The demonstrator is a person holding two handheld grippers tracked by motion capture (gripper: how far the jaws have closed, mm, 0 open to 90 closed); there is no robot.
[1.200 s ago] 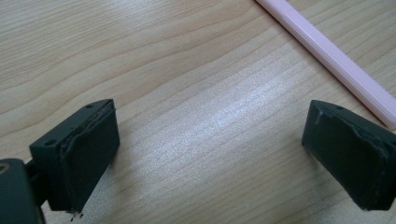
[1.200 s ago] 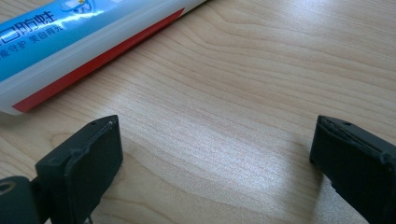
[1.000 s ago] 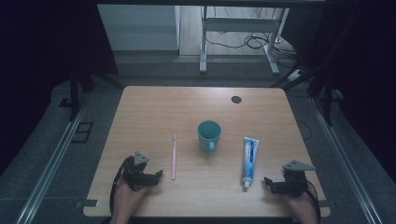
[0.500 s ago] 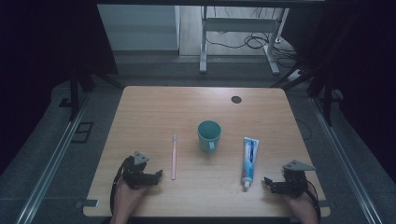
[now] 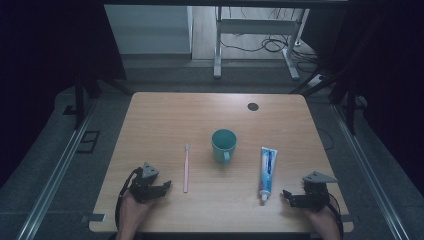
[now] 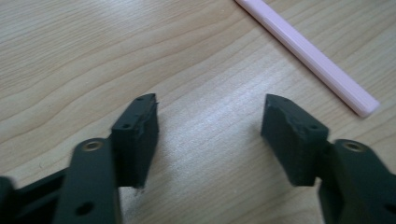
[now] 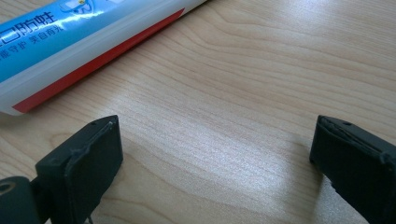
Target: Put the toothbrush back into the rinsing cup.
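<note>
Risk: my left gripper [image 5: 164, 185], jaws just closing on nothing, could nudge the slim pink plastic toothbrush [image 5: 186, 167] at one o'clock and roll it, while my right gripper [image 5: 288, 196] gapes empty.

Matt wood-grain table [image 5: 165, 120]; smooth pink plastic toothbrush [image 5: 186, 167]; glossy plastic toothpaste tube [image 5: 266, 165]; matt black gripper pads [image 6: 137, 135].

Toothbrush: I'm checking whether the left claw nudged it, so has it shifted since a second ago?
No. The pink toothbrush lies where it did, left of the teal mug.
</note>
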